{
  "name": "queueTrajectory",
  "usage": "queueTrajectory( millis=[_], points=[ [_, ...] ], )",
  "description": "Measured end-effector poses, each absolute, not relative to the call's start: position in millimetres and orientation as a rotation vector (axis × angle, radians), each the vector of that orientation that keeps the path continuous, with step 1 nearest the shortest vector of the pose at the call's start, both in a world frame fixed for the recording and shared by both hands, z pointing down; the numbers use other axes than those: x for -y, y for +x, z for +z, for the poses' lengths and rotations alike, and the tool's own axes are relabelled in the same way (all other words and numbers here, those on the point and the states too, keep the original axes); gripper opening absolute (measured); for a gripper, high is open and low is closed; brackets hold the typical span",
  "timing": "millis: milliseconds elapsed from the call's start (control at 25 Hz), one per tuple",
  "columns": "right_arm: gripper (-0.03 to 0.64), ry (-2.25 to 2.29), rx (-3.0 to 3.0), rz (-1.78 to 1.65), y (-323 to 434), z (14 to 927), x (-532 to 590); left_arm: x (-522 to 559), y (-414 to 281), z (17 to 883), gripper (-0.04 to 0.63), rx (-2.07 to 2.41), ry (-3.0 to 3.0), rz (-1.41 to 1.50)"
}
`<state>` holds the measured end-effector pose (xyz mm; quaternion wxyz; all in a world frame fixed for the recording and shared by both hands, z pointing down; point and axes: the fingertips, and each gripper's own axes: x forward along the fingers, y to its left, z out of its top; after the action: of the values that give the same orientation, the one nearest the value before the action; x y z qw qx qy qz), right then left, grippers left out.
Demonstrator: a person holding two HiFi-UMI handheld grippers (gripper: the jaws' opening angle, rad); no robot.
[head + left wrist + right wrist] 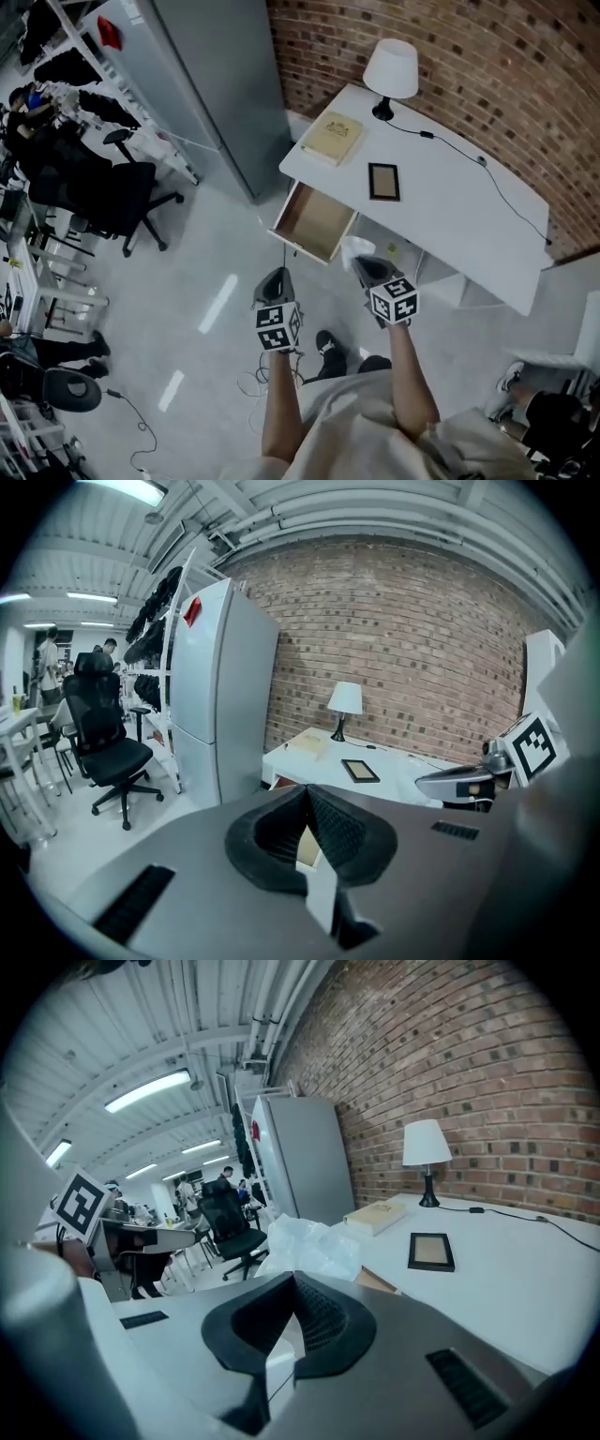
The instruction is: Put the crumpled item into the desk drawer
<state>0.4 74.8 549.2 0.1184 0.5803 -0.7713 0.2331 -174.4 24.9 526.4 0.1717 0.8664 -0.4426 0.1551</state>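
1. The left hand-held gripper [278, 277] hangs over the floor, its jaws pressed together on nothing.
2. The right hand-held gripper [366, 264] is clamped on the crumpled item [356, 247], a white wad that sticks out just past its tips.
3. The drawer [314, 220] stands pulled out and bare, just ahead of that gripper and slightly to its left. The carry looks nearly finished.
4. Next, I judge, the wad must go forward over the drawer's hollow before the jaws part.
5. Count: two hand-held grippers, one crumpled item and one open drawer. Further ahead on the tabletop [450, 216] are one book [331, 138], one frame [383, 181] and one lamp [391, 70].
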Motion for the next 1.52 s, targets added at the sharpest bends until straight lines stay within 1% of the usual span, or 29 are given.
queueTrajectory(
  millis=[240, 800, 1120, 1280, 1520],
  points=[
    [0.025, 1.686, 2.185, 0.71, 11, 564, -65, -10, -163, 545, 0.017, 1.207, 2.43, 0.439],
    [0.025, 1.446, 2.267, 0.668, -14, 580, 3, 26, -168, 566, 0.017, 1.253, 2.324, 0.447],
    [0.025, 1.3, 2.317, 0.647, -2, 591, 56, 68, -124, 571, 0.017, 1.294, 2.324, 0.5],
    [0.025, 1.202, 2.297, 0.65, 12, 603, 74, 84, -98, 566, 0.017, 1.269, 2.295, 0.476],
    [0.025, 1.161, 2.319, 0.68, 20, 615, 100, 102, -89, 568, 0.017, 1.315, 2.269, 0.503]
  ],
)
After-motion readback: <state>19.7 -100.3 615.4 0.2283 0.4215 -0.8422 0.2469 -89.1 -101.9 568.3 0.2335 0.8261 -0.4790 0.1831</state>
